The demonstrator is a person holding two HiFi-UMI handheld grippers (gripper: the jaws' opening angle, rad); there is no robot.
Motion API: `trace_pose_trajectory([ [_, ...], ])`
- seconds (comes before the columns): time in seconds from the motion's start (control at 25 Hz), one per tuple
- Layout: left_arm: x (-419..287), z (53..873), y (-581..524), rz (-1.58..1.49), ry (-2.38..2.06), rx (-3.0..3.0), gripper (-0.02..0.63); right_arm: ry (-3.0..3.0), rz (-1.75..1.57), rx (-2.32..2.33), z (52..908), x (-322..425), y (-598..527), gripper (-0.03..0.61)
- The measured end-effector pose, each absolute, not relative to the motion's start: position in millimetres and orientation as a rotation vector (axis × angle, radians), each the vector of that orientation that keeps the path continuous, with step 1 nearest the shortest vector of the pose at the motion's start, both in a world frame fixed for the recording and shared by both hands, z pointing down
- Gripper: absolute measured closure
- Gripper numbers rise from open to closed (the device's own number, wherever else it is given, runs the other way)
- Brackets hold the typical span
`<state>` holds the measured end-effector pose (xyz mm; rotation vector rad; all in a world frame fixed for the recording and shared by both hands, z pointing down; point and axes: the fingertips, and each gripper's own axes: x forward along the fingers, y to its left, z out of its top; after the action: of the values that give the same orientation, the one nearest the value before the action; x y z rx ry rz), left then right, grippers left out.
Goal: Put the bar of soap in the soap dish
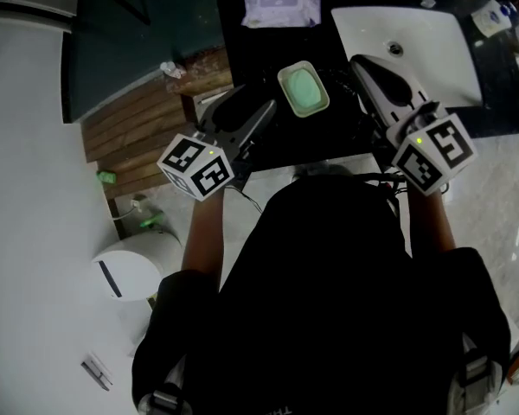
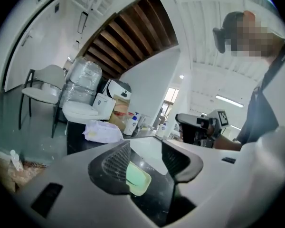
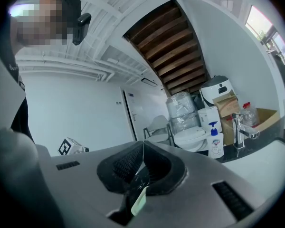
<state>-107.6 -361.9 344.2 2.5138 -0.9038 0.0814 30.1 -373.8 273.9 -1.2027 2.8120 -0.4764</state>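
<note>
Left gripper (image 2: 145, 158) hangs half open and empty short of the dish (image 1: 283, 83), I judge because the soap (image 1: 304, 89) already lies inside. Right gripper (image 3: 142, 163) is closed on nothing, idle by the sink (image 1: 432, 54).

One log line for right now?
soap: in dish | left gripper: open, empty | right gripper: shut, empty | task: looks done

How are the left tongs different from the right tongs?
The left tongs have their jaws apart; the right tongs have theirs together. The left tongs are beside the soap dish; the right tongs are at the edge of the sink. Both hold nothing.
</note>
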Motion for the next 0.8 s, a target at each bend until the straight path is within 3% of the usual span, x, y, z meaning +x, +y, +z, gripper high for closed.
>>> trace_pose_trajectory([
  [0.2, -129.0, 339.3, -330.3, -0.003, -1.02, 2.488, 0.531, 2.84, -0.462, -1.183, 272.9, 14.1, -348.1, 0.558],
  [0.36, -141.5, 338.8, -303.5, -0.047, -1.058, 2.466, 0.596, 2.861, -0.45, -1.159, 273.2, 1.7, -325.7, 0.558],
  [0.8, -155.3, 323.7, -248.7, -0.113, -1.155, 2.46, 0.611, 2.875, -0.424, -1.158, 270.7, -8.8, -270.9, 0.558],
])
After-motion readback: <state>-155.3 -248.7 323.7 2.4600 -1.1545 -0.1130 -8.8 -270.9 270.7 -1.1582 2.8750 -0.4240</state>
